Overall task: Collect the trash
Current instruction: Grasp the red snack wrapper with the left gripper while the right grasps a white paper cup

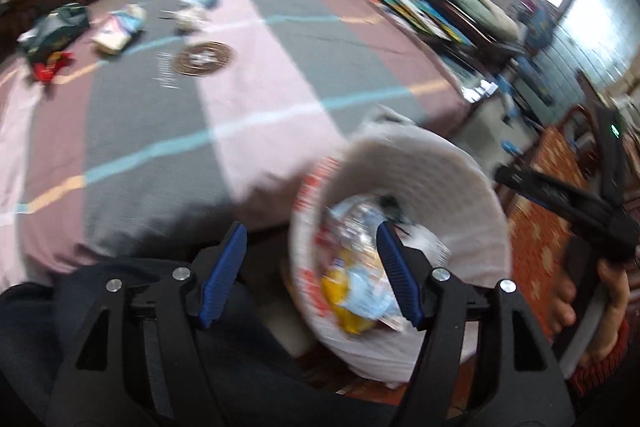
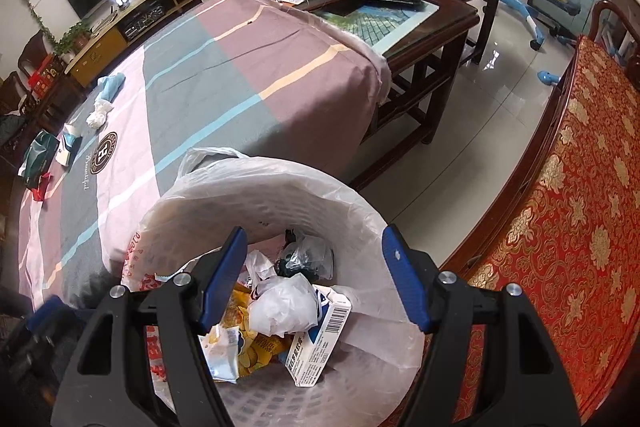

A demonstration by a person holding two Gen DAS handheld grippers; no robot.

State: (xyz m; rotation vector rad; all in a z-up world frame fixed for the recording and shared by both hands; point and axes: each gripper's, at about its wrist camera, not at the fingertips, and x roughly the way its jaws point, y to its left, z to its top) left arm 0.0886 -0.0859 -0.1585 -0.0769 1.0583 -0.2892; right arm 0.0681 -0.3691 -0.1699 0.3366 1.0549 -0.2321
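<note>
A white bin lined with a plastic bag stands on the floor by the table; it also shows, blurred, in the left wrist view. Inside lie a white carton, a crumpled white bag and yellow wrappers. My right gripper is open and empty just above the bin's mouth. My left gripper is open and empty, beside the bin at the table's near edge. Trash lies on the far side of the tablecloth: a green packet, a red wrapper, crumpled tissue, and a blue cloth.
The table has a striped cloth. A dark wooden side table with books and remotes stands behind it. A red patterned seat is to the right. Tiled floor lies between. The right gripper's body shows in the left wrist view.
</note>
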